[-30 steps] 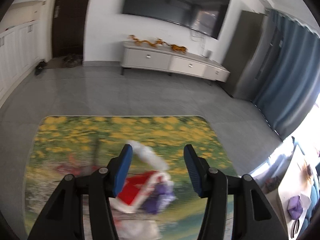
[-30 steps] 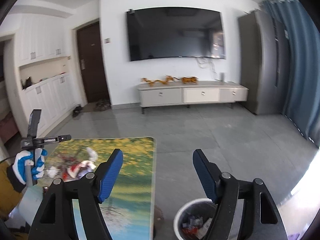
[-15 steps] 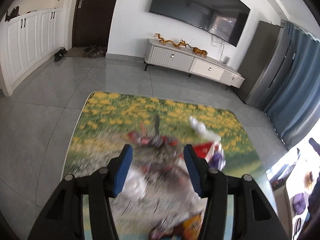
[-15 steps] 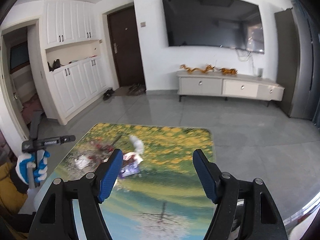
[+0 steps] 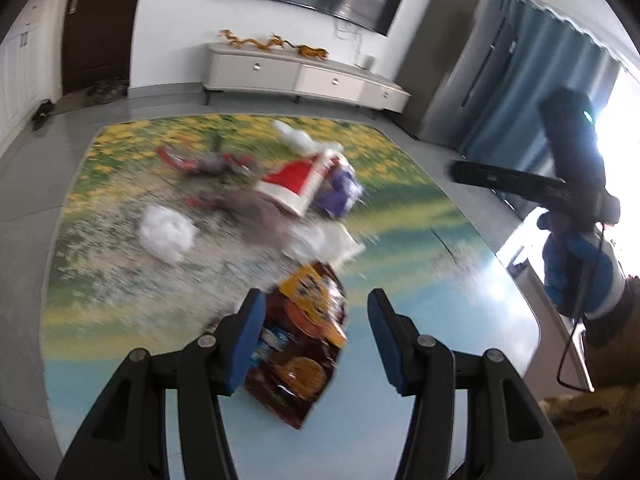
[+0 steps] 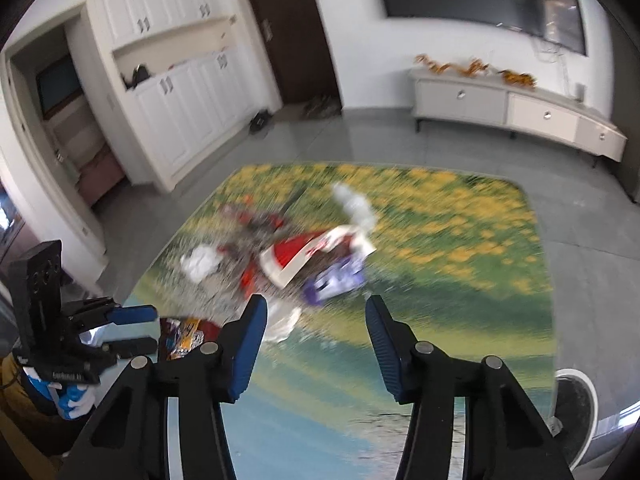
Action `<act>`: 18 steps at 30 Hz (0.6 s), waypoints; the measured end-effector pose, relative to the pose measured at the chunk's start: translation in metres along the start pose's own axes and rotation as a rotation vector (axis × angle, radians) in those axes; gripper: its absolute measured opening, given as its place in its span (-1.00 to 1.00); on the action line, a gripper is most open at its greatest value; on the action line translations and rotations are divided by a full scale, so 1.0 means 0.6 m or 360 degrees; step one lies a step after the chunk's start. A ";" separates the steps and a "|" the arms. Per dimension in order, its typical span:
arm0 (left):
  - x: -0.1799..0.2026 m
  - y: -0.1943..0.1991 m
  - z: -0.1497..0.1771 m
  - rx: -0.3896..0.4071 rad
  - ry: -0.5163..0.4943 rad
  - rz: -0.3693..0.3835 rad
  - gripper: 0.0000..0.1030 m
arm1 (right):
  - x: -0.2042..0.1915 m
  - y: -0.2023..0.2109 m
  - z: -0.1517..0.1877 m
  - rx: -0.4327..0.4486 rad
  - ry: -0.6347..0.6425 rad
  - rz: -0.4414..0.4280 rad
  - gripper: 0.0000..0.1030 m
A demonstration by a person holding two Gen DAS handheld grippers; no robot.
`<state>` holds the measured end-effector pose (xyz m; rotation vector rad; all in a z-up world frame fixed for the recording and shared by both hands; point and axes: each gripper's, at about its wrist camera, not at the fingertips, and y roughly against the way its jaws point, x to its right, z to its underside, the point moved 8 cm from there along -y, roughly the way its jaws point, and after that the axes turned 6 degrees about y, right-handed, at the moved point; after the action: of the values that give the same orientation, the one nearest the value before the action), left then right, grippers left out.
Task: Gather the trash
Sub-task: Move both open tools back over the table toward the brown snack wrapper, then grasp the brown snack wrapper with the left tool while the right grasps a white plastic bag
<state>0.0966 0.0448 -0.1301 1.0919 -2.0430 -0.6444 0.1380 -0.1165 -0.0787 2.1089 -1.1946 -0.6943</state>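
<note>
A pile of trash lies on the table [image 5: 460, 320] with a printed landscape top. It holds a red and white carton [image 5: 300, 180], a purple packet [image 5: 340, 192], a crumpled white tissue [image 5: 166, 232] and a brown snack wrapper [image 5: 304, 344]. My left gripper [image 5: 316, 320] hangs open just above the snack wrapper, which lies flat between the fingers without touching them. My right gripper [image 6: 316, 320] hovers short of the carton [image 6: 300, 256] and purple packet [image 6: 336, 280]. Its jaws are closing with nothing between them. The left gripper [image 6: 132, 328] shows at the right wrist view's left edge, over the wrapper [image 6: 184, 332].
A white-rimmed bin [image 6: 576, 400] stands on the floor off the table's near right corner. A gloved hand [image 5: 576, 272] holds the right gripper's handle beside the table. A low TV cabinet [image 5: 304, 76], white cupboards [image 6: 176, 100] and grey floor tiles lie beyond.
Both grippers have dropped and tilted down toward the table, so the trash pile looks closer. The left gripper now sits over the snack wrapper. The right jaws have narrowed.
</note>
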 end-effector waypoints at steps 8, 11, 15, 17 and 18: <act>0.003 -0.034 0.033 -0.0023 -0.0101 -0.0050 0.04 | -0.042 -0.084 0.026 -0.0203 0.0057 -0.0020 -0.08; -0.011 -0.048 0.043 -0.0033 -0.0077 -0.0065 0.03 | -0.048 -0.105 0.030 -0.0255 0.0075 -0.0006 -0.08; -0.031 -0.056 0.049 -0.0031 -0.0016 -0.0051 -0.10 | -0.053 -0.138 0.038 -0.0328 0.0084 0.0009 -0.08; -0.037 -0.059 0.051 -0.0044 0.0010 -0.0020 -0.35 | -0.053 -0.154 0.044 -0.0359 0.0075 0.0014 -0.08; -0.042 -0.059 0.053 -0.0046 0.0031 -0.0008 -0.42 | -0.052 -0.162 0.046 -0.0374 0.0066 0.0015 -0.08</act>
<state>0.0990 0.0506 -0.1835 1.0831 -2.0091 -0.6613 0.1590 -0.0567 -0.1633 1.9122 -1.0459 -0.7450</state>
